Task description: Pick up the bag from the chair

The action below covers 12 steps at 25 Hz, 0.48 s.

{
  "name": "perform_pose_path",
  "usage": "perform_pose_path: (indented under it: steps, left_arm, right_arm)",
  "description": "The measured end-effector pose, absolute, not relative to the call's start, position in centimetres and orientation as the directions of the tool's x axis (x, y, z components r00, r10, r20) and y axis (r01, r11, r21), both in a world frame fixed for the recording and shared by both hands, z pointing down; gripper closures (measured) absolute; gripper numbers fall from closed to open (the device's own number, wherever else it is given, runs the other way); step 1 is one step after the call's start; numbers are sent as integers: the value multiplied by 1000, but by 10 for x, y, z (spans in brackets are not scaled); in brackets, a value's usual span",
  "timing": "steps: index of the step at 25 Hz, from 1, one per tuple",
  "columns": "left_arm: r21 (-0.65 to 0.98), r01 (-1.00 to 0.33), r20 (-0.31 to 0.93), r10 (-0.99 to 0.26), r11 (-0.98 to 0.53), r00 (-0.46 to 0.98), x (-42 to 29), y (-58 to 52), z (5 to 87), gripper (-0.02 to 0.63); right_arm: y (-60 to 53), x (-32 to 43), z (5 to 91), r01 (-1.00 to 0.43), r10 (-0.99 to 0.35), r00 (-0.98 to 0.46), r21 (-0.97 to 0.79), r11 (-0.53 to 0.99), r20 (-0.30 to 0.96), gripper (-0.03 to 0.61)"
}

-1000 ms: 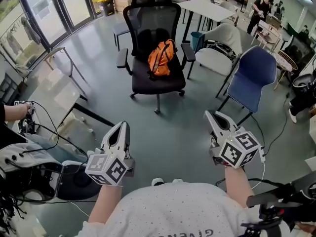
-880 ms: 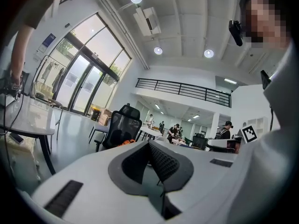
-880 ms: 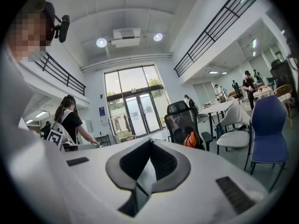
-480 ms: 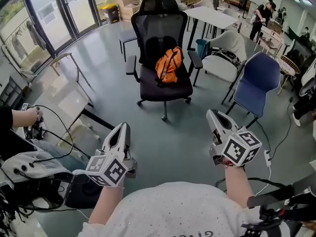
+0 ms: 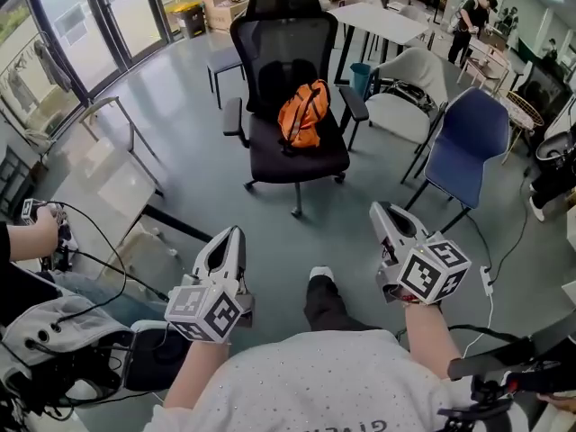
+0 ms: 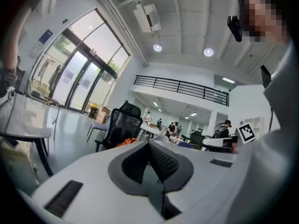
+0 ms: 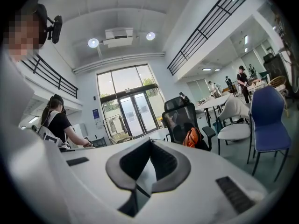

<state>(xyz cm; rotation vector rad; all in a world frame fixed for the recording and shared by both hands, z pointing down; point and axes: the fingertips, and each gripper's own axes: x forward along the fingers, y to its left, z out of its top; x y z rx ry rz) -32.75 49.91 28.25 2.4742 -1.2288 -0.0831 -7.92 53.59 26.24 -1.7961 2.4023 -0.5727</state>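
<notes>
Item: bag (image 5: 301,115), orange with dark straps, a small backpack by the look of it.
Location: on the seat of the black chair (image 5: 290,39), propped upright against the backrest, between the two armrests.
Gap to me: the bag is well ahead across bare floor, and neither claw is near it.
Left claw (image 5: 230,237): closed, tips together, nothing between them. I hold it low in front of me, pointing toward the chair.
Right claw (image 5: 383,214): closed tip to tip and empty, held level with the left.
Seen from the right claw: the bag (image 7: 191,136) shows just beyond my tips, against the chair back.
Build (judged): soft fabric that should sag and fold when lifted. It looks neither stiff nor fragile.
Weight (judged): light to moderate. The bag bulges a little, but I cannot see what is inside.
Grip surface (judged): the smooth cloth may slide between the pads, while a bunched strap should hold better.
Hold point (judged): the top of the bag, on a carry loop or upper strap. I cannot make out a loop from here.
Needed first (judged): my jaws must open before any grip.
Hazards (judged): straps could snag an armrest, and the chair is on castors and may roll if nudged.
Neighbours: the blue chair (image 5: 463,138) stands to the right, clear of the path.
</notes>
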Motion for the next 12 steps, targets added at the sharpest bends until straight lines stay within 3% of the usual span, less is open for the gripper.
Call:
perform_pose_path:
  steps: [4,12]
  left_arm:
    - [348,-707,97,-726,-616,681,-307,478,280,607]
    - [399,-697,79,-735,-595,673,-269,392,276,607]
  right_arm:
    - [504,-75,270,-907,-931,-325,-334,256,169,575]
    - [413,-44,268,-908,-912,-366,-285,307,184,575]
